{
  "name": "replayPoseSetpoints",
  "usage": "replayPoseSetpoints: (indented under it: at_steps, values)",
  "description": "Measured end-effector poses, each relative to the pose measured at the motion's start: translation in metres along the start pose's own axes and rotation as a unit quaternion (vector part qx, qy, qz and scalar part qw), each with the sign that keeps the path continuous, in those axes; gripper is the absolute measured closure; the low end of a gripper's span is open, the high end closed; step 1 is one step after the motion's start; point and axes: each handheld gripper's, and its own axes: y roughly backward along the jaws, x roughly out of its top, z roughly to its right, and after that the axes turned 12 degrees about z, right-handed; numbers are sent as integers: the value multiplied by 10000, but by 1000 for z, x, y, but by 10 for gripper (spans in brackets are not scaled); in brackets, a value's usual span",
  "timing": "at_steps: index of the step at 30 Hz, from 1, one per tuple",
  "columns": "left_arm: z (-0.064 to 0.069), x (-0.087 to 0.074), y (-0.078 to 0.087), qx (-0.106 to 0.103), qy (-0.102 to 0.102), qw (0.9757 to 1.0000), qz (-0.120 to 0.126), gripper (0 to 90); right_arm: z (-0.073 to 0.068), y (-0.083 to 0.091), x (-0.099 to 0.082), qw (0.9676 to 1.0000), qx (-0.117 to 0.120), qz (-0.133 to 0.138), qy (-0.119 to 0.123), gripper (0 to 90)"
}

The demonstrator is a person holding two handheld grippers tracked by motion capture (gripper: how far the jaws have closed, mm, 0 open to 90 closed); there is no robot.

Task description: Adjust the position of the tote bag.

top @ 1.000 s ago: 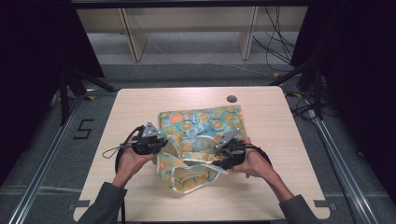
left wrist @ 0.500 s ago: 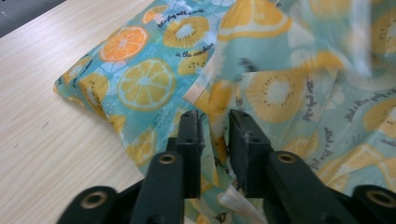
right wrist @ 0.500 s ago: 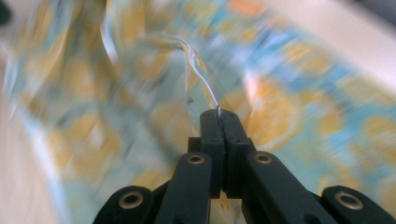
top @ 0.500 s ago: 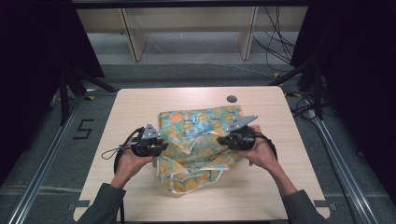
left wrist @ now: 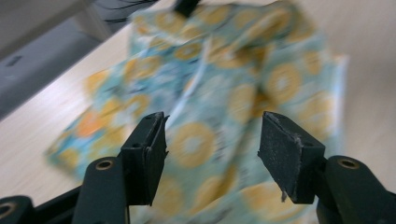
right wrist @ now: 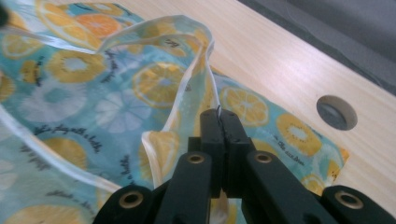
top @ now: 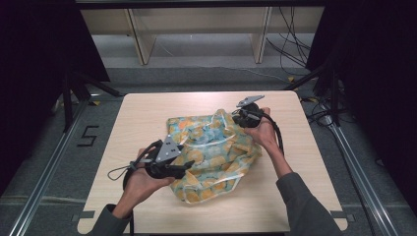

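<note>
From the high view, a crumpled cloth printed with orange and lemon slices on blue lies around the middle of the pale wooden tabletop, reaching toward the near edge. The left claw sits at the cloth's near-left side, held in the person's left hand. The right claw lifts a fold at the cloth's far-right part, held by the right hand.

In the left gripper view, the left claw is spread wide, with the blurred cloth beyond its jaws.

In the right gripper view, the right claw is pressed together, pinching the cloth's pale hem. A round hole shows in the tabletop nearby.
</note>
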Motion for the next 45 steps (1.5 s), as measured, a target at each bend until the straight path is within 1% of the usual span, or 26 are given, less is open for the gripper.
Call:
replayPoseSetpoints:
  at_steps: [3, 4, 5, 7, 8, 9, 10, 13, 15, 16, 18, 20, 21, 23, 26, 27, 28, 29, 30, 32, 33, 35, 36, 39, 40, 45]
  values:
    - [2, -4, -17, -21, -79, 9997, -246, 413, 1, -3, -3, 9999, -15, -108, -44, 900]
    - [-2, -12, -35, 20, -44, 9982, -601, 419, 0, -7, -6, 9999, -67, 87, -102, 900]
    - [-2, -12, -35, 20, -44, 9982, -601, 430, 0, -7, -6, 9999, -67, 87, -102, 900]
    - [-2, -23, -51, -47, 59, 9967, -813, 430, 2, -4, -4, 10000, -36, -30, -60, 900]
    - [2, -36, -66, -9, 80, 9939, -1096, 417, 1, -5, -5, 10000, -15, -8, -72, 900]
    - [2, -36, -66, -9, 80, 9939, -1096, 406, 1, -5, -5, 10000, -15, -8, -72, 900]
    - [3, -44, -73, 111, 4, 9919, -1265, 397, 0, -5, -5, 9997, 5, -20, -249, 900]
    - [3, -53, -80, 250, -90, 9900, -1388, 372, 1, -6, -8, 9998, 37, -15, -189, 900]
    - [3, -59, -86, 566, -358, 9857, -1546, 382, 1, -5, -9, 9994, 61, -147, -294, 899]
    - [2, -61, -88, 626, -630, 9826, -1631, 408, 1, -5, -11, 9995, 67, -111, -294, 898]
    - [2, -62, -89, 632, -738, 9818, -1634, 447, 2, -5, -12, 9995, 53, -79, -291, 897]
    - [4, -63, -90, 637, -1060, 9783, -1660, 561, 1, -5, -14, 9993, 47, -30, -366, 893]
    - [4, -63, -91, 596, -1177, 9776, -1642, 709, 2, -3, -15, 9992, 95, -120, -362, 884]
    - [2, -61, -90, 551, -1213, 9786, -1568, 828, 2, -5, -17, 9993, 46, 6, -376, 872]
    - [-4, -54, -83, 435, -1101, 9845, -1295, 870, 0, 2, -16, 9989, 38, 44, -458, 786]
    - [-5, -52, -80, 426, -1053, 9859, -1231, 887, -2, 11, -13, 9990, 75, 14, -446, 700]
    - [-9, -42, -72, 493, -959, 9885, -1060, 890, -5, 17, -12, 9985, 48, 263, -475, 659]
    - [-9, -42, -72, 493, -959, 9885, -1060, 892, -5, 17, -12, 9985, 48, 263, -475, 659]
    - [-13, -35, -66, 390, -726, 9927, -875, 893, -9, 32, -8, 9972, 229, 439, -564, 601]
    - [-16, -31, -63, 340, -635, 9942, -797, 893, -14, 39, -6, 9959, 242, 550, -671, 574]
    - [-18, -28, -61, 340, -596, 9949, -746, 893, -17, 47, -4, 9960, 302, 620, -567, 551]
    - [-21, -24, -57, 345, -546, 9954, -700, 893, -27, 67, -1, 9951, 451, 707, -524, 520]
    - [-22, -22, -55, 349, -481, 9961, -649, 893, -38, 84, -2, 9927, 673, 887, -462, 516]
    - [-25, -20, -53, 269, -378, 9974, -551, 893, -48, 95, -5, 9923, 892, 784, -361, 506]
    - [-25, -19, -52, 264, -353, 9973, -586, 893, -59, 103, -11, 9927, 959, 728, -87, 503]
    - [-25, -16, -48, 180, -276, 9980, -542, 894, -78, 98, -28, 9934, 1091, 346, 98, 488]
